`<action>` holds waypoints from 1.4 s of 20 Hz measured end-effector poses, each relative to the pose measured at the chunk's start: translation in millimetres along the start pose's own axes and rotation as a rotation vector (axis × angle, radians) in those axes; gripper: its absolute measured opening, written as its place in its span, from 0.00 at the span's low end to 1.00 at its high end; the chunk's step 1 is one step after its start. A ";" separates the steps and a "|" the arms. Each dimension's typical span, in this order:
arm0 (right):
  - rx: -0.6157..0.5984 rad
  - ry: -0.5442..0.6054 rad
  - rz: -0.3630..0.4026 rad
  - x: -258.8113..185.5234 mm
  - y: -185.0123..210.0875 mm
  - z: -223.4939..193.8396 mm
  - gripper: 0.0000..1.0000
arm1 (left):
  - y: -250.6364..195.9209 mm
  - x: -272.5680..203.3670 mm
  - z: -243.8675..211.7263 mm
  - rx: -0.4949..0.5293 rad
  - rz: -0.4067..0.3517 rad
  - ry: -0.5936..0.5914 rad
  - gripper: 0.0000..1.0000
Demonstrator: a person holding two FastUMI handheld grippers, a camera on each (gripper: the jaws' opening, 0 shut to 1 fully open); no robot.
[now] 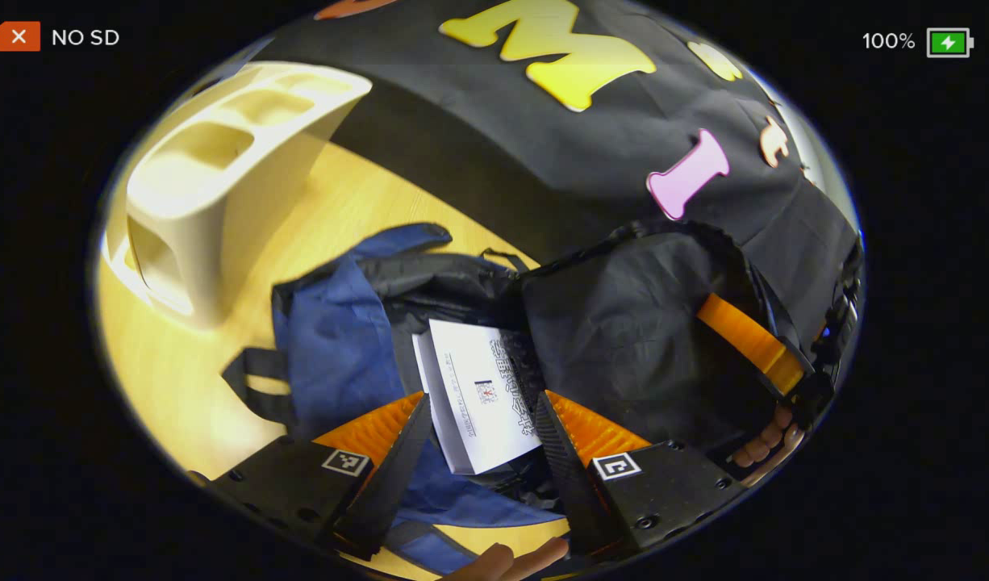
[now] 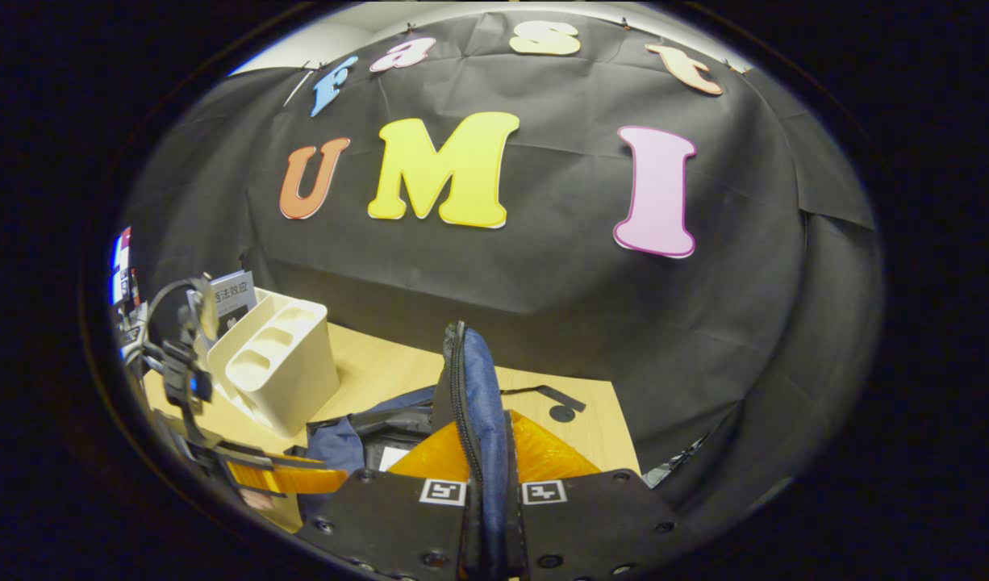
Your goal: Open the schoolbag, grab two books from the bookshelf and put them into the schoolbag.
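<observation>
The blue and black schoolbag (image 1: 333, 339) lies open on the wooden table (image 1: 180, 379). A white book (image 1: 482, 387) lies in its mouth, right between the fingers of my left gripper (image 1: 480, 399), whose jaws stand wide apart and open. My right gripper (image 2: 482, 428) is shut on the bag's zippered flap (image 2: 478, 379) and holds it upright. The left gripper view shows that gripper (image 1: 753, 343) at the right, lifting the flap's black lining (image 1: 623, 323). The cream bookshelf (image 2: 281, 367) stands at the back left with one book (image 2: 232, 298) in it.
The bookshelf (image 1: 220, 177) sits close to the bag's left side. A bag strap (image 1: 252, 387) trails over the table. A hand (image 1: 773, 436) grips the right tool, and fingers (image 1: 511, 561) show below my left gripper. The black cloth wall (image 2: 543, 266) backs the table.
</observation>
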State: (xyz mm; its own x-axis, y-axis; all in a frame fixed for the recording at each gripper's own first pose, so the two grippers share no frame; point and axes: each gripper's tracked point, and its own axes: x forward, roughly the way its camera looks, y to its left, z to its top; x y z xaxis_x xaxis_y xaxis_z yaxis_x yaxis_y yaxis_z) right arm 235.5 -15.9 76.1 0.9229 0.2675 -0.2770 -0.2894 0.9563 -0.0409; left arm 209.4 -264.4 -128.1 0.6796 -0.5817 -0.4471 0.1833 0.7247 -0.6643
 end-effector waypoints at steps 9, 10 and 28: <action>0.031 0.001 0.001 3.7 -9.2 -1.3 0.10 | 41.8 -84.8 97.5 0.172 0.092 -0.241 0.85; 0.027 0.003 0.002 3.9 -9.6 -2.4 0.10 | 48.4 -93.0 110.3 0.194 0.115 -0.267 0.85; 0.023 -0.041 0.001 -1.7 -7.2 -26.8 0.11 | 189.8 -210.3 328.6 0.451 0.643 -0.366 0.85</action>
State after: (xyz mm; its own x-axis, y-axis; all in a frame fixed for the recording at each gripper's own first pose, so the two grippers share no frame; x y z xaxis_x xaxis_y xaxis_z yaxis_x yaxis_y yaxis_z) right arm 229.2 -26.5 51.2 0.9323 0.2729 -0.2373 -0.2852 0.9583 -0.0184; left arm 334.7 116.9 36.7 0.9198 0.0905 -0.3817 -0.1032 0.9946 -0.0128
